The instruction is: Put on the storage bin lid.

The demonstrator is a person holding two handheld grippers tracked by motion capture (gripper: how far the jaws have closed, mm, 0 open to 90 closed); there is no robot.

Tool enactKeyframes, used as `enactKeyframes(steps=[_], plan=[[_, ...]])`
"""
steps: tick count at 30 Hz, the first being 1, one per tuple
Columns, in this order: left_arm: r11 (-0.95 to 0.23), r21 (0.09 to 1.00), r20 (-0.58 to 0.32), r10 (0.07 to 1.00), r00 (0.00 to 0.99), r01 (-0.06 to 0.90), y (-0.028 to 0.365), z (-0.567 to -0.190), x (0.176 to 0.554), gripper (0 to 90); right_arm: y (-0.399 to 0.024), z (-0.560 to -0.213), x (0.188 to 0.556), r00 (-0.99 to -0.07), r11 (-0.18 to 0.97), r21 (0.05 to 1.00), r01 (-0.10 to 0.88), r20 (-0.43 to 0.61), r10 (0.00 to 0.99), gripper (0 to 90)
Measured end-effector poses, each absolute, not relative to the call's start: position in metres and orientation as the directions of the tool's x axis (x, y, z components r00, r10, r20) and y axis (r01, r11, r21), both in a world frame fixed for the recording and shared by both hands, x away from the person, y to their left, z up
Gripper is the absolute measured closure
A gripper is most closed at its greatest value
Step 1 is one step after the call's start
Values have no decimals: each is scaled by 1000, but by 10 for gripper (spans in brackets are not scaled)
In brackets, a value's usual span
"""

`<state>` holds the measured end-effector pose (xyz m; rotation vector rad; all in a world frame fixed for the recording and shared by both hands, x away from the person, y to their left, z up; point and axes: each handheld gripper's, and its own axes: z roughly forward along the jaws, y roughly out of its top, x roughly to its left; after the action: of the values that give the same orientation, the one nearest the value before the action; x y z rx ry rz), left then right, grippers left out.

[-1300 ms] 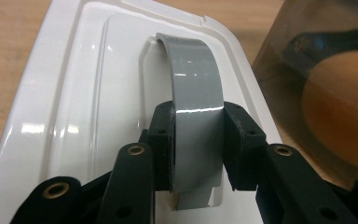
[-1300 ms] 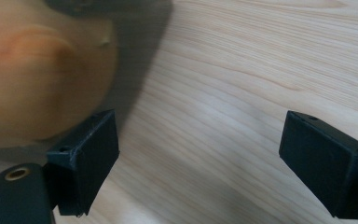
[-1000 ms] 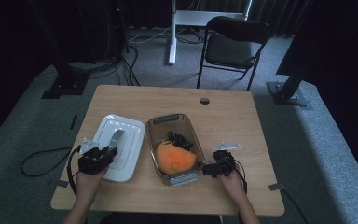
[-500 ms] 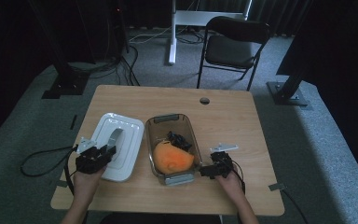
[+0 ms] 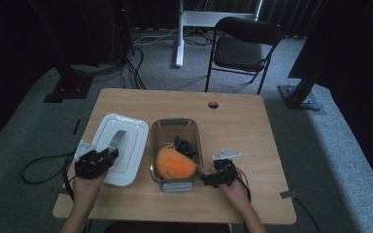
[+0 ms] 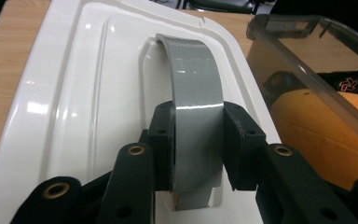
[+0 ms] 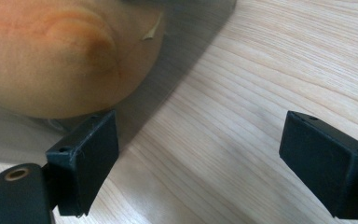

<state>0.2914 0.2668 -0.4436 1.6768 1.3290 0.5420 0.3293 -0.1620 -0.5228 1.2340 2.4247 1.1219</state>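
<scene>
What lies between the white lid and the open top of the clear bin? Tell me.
Nothing visible. The left gripper is shut on the lid's grey handle, and the white lid lies right beside the clear bin. The orange thing and black item inside sit below the rim.

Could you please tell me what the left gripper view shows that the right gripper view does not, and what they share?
Left gripper view alone: the left gripper, jaws shut on the grey curved handle of the white plastic lid, plus a small black object in the container.

Right gripper view alone: the right gripper, jaws open over bare light wooden table.

Both: the clear brownish plastic container and the orange rounded lump inside it.
</scene>
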Motion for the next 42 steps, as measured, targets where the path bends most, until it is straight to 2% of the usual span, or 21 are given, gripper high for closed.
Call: enactKeyframes(steps=[27,42], plan=[[-23,895,-159,916,369,445,266,-400,282,682,-122,-528,326,-674,403,717,569,127,727,112],[-41,895,-187,870,457,444,247,-390,288,681,-103,-526,329,-690,427,715,554,106,716,112]])
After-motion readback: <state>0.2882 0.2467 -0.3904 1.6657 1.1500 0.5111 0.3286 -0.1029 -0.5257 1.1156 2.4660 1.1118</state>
